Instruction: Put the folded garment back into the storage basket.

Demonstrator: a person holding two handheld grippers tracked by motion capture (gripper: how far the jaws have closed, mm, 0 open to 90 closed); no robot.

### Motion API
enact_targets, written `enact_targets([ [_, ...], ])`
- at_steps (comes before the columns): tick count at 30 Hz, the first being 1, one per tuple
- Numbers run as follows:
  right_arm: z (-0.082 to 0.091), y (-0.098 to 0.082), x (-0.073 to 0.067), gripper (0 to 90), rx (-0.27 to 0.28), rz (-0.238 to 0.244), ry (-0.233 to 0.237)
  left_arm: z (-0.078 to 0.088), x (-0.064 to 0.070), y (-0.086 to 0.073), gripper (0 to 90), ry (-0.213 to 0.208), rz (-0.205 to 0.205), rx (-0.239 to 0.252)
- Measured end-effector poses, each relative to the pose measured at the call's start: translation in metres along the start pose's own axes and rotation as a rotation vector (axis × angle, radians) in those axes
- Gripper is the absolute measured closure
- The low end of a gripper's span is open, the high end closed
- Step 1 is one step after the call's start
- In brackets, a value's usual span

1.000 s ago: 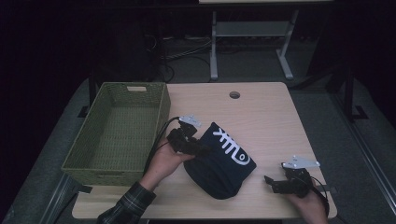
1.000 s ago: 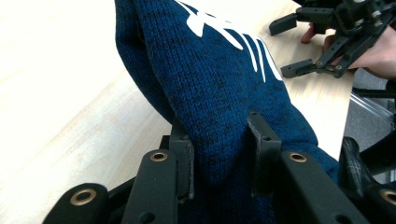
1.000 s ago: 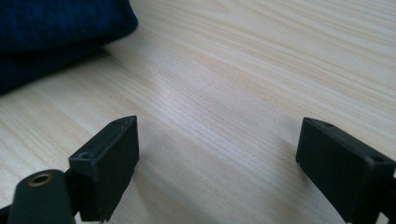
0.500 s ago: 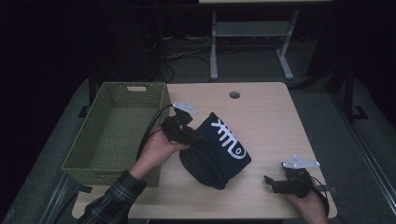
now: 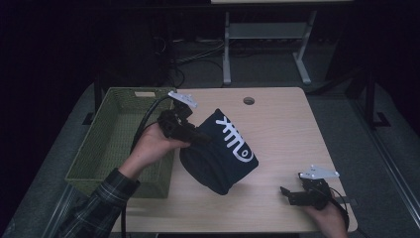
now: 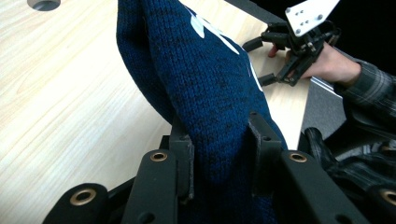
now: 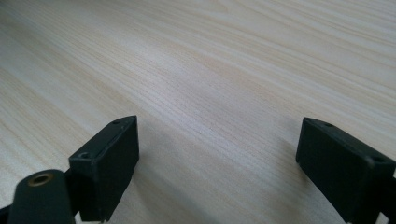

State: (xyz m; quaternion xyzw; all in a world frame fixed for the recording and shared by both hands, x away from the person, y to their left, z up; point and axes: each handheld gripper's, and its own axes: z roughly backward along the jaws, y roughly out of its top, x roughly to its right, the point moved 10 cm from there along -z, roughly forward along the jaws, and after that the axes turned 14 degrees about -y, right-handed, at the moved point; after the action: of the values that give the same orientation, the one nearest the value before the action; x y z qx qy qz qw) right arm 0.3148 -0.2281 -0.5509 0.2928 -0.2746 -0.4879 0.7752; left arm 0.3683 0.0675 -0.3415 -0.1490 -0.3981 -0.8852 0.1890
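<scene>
1. Your left gripper (image 5: 198, 136) is clamped on a fold of the dark blue knit garment (image 5: 220, 151); in the left gripper view its jaws pinch the knit (image 6: 210, 107) from both sides, with cloth bulging between them.
2. You hold that gripper just beside the right wall of the green woven basket (image 5: 119, 144), above the table's left part, with your left hand (image 5: 151, 146) wrapped round its body.
3. That garment hangs from the jaws in a bunched, rounded mass with white lettering on its upper face. Its lower end looks to rest on the wooden table (image 5: 287, 124), near the middle.
4. Your right gripper (image 5: 289, 194) sits low at the table's near right corner, well apart from the garment, with your right hand (image 5: 327, 218) behind it.
5. Its jaws stand wide apart in the right gripper view, with nothing between them but bare wood grain (image 7: 219, 93).
</scene>
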Motion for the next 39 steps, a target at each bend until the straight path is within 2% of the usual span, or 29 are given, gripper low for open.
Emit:
enact_targets([
  [10, 0.000, 0.000, 0.000, 13.0, 0.001, 0.001, 0.000, 0.029, -0.003, -0.004, 68.6, 0.040, 0.016, -0.021],
  [19, 0.000, 0.000, 0.000, 13.0, 0.000, 0.000, 0.000, 0.060, -0.005, -0.005, 68.5, 0.085, 0.044, 0.008],
  [27, 0.000, 0.000, 0.000, 13.0, 0.001, 0.000, 0.000, 0.097, -0.008, -0.013, 68.5, 0.136, 0.068, 0.055],
  [36, 0.000, 0.000, 0.000, 13.2, 0.001, -0.001, -0.001, 0.138, -0.012, -0.031, 68.5, 0.186, 0.106, 0.107],
  [39, 0.000, 0.000, 0.000, 13.3, 0.001, -0.001, -0.001, 0.154, -0.013, -0.037, 68.5, 0.204, 0.119, 0.138],
])
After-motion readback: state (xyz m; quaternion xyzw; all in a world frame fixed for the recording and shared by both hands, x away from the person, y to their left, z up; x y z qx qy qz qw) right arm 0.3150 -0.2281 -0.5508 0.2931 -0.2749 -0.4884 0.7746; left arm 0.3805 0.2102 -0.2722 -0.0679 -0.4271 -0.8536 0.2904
